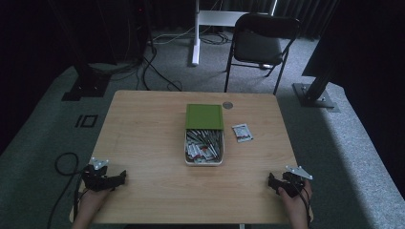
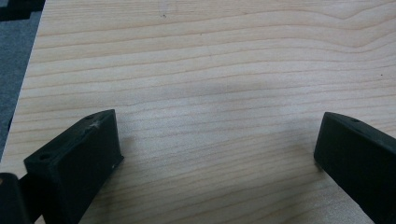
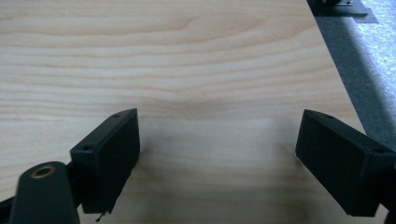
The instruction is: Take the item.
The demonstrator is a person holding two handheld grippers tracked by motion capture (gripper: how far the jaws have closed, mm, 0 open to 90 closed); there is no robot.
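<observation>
A white box, packed with small sachets, is seen near the middle of the wooden table, a little toward the far side. Its green lid is slid back over the far half, so that the near half is left uncovered. One loose sachet is found lying flat on the table just to the right of the box, apart from it. A small round grey disc is seen near the far edge, just beyond the lid's right corner.

The left gripper is rested at the near left corner of the table, well apart from the box. In the left gripper view its jaws are spread wide over bare wood, with nothing held between them. The right gripper is placed likewise at the near right corner, and its own view shows wide-set jaws with only table grain between.

The work is judged to be at its very start or in a pause: no sachet is gripped, and neither gripper is near the box. If the sachets are meant to be handled, everything appears to be left: the reach, the pick and the placing.

A black folding chair is seen on the carpet beyond the table.
</observation>
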